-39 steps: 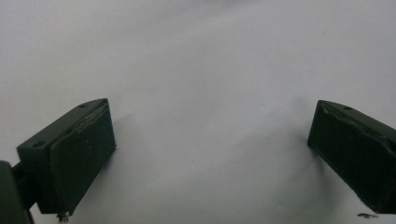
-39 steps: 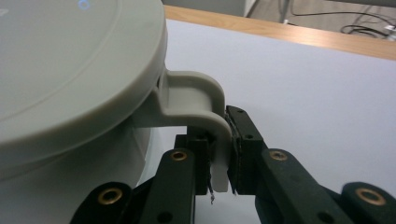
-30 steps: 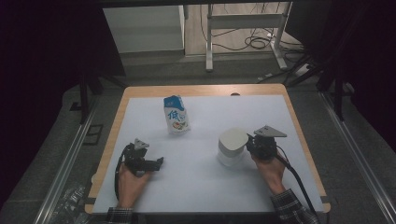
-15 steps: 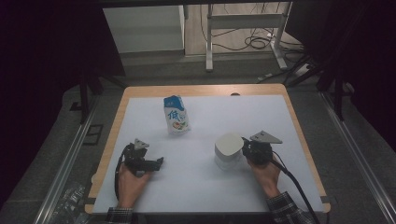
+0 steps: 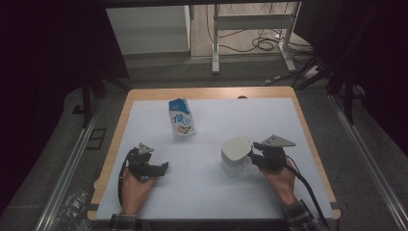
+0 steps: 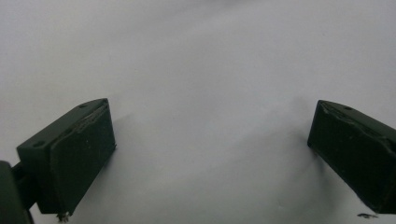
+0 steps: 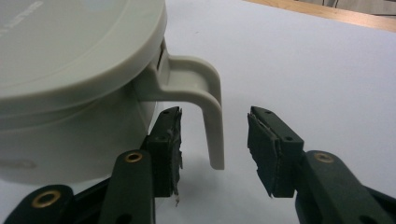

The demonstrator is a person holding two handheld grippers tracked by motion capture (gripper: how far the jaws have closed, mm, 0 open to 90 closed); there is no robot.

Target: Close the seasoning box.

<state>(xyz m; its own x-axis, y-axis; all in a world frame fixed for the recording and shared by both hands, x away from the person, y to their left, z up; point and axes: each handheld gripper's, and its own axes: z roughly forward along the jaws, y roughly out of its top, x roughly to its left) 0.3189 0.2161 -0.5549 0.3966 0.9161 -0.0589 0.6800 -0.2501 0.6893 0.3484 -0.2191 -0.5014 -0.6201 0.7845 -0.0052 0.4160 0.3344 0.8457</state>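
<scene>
The white table mat point(image 5: 207, 192) is lying mostly bare, with the wooden table edge point(image 5: 308, 130) running close on the right and a blue-and-white carton point(image 5: 181, 119) standing well apart toward the back. The right hand point(image 5: 279, 179) is reaching in from the near edge, holding the right gripper point(image 7: 215, 140) level toward the lidded white cup point(image 5: 235, 155). Its jaws have just been opening and are standing either side of the cup's handle point(image 7: 205, 107) without pressing it. The cup is standing upright right of centre, handle pointing toward that gripper. The left gripper point(image 6: 210, 154) is resting wide open over bare mat.
</scene>
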